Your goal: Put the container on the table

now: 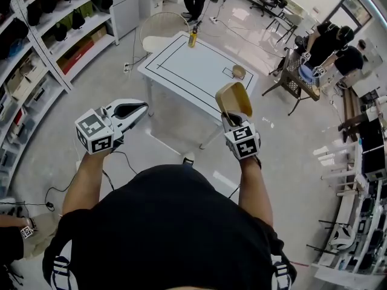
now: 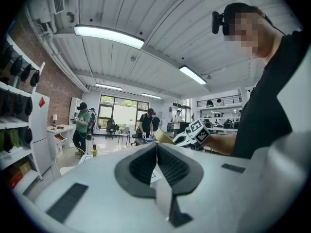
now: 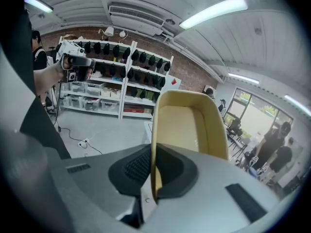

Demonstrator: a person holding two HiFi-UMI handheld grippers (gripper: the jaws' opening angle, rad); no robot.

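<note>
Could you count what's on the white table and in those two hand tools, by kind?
Tan containers: 2, the held container in the right gripper and the small container on the table
Bottles: 1, the yellow bottle
Total: 3; the left gripper holds nothing.

Both arms are out in front with elbows bent and forearms bare. The left forearm (image 1: 84, 183) angles out to the left. The left gripper (image 1: 134, 109) has its marker cube facing up and its jaws pointing forward and to the right, closed pad to pad with nothing between them. The right forearm (image 1: 254, 189) runs straight ahead. The right gripper (image 1: 232, 118) points forward, its jaws clamped on one thin wall of the tan container (image 1: 234, 99), which sticks out past the tips. The grippers are well apart.
</note>
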